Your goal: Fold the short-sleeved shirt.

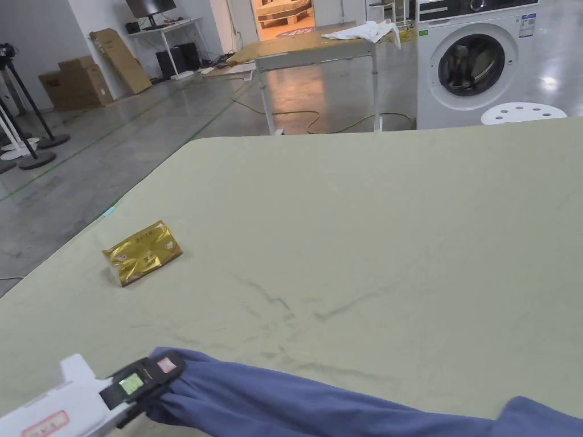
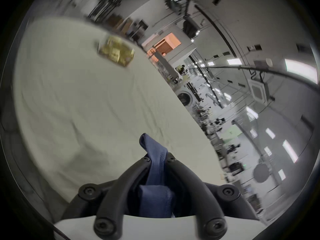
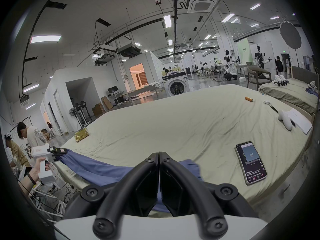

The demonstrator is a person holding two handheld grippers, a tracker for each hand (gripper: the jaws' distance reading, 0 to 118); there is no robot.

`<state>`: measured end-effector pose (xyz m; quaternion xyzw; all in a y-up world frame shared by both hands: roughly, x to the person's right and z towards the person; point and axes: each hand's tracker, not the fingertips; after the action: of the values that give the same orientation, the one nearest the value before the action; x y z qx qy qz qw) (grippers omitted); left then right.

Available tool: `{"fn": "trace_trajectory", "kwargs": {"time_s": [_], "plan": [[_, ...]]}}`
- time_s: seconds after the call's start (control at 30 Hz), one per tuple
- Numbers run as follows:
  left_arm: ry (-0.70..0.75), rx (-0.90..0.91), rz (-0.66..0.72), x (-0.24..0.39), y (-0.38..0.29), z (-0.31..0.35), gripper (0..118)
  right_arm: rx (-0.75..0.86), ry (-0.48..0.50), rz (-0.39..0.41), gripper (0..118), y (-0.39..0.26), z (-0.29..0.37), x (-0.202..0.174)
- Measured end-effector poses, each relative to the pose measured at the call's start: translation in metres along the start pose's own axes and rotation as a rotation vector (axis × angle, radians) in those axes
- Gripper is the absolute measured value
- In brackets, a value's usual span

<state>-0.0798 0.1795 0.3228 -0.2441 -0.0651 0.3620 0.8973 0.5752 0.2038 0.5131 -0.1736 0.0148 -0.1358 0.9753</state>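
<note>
The left tongs [image 2: 158,159] and right tongs [image 3: 159,154] are clamping the blue shirt [image 1: 296,401]; they should be keeping it taut while laying it flat on the bed [image 1: 370,227].

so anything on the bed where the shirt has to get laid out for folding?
Nothing in the middle stretch of the bed sheet ahead of the blue shirt. The gold packet lies off toward the left edge and the phone toward the right. Left gripper already clamps the shirt.

The left tongs [image 2: 158,159] are clamping blue cloth between both jaws, a hand [image 3: 39,165] gripping their handle; the right tongs [image 3: 158,157] are showing jaws pressed together
</note>
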Motion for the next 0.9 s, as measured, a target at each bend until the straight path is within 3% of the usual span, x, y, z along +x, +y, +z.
{"fn": "trace_trajectory", "kwargs": {"time_s": [0.13,0.3,0.43,0.6,0.67,0.73,0.77,0.83,0.9], "plan": [[-0.029,-0.015,-0.164,0.06,-0.015,0.008,6,0.001,0.007,-0.029,0,-0.003,-0.001,0.001],[-0.117,-0.114,-0.303,0.146,-0.112,-0.018,6,0.014,0.012,-0.05,0,-0.005,0.004,0.001],[-0.093,-0.236,-0.47,0.181,-0.168,-0.064,6,0.021,0.008,-0.05,0,-0.006,0.015,0.001],[-0.084,-0.322,-0.467,0.195,-0.208,-0.107,9,0.022,-0.039,-0.052,0,-0.013,0.024,0.007],[-0.112,-0.343,-0.443,0.198,-0.205,-0.111,25,0.017,-0.048,-0.062,0,-0.015,0.025,0.011],[-0.156,-0.336,-0.415,0.2,-0.196,-0.108,71,0.009,-0.051,-0.077,0,-0.017,0.024,0.015],[-0.18,-0.319,-0.407,0.199,-0.19,-0.104,81,0.007,-0.053,-0.082,0,-0.018,0.023,0.017],[-0.195,-0.291,-0.407,0.195,-0.178,-0.093,65,0.006,-0.055,-0.092,0,-0.02,0.023,0.019],[-0.205,-0.272,-0.381,0.189,-0.169,-0.086,22,0.006,-0.055,-0.098,0,-0.022,0.023,0.02]]}}
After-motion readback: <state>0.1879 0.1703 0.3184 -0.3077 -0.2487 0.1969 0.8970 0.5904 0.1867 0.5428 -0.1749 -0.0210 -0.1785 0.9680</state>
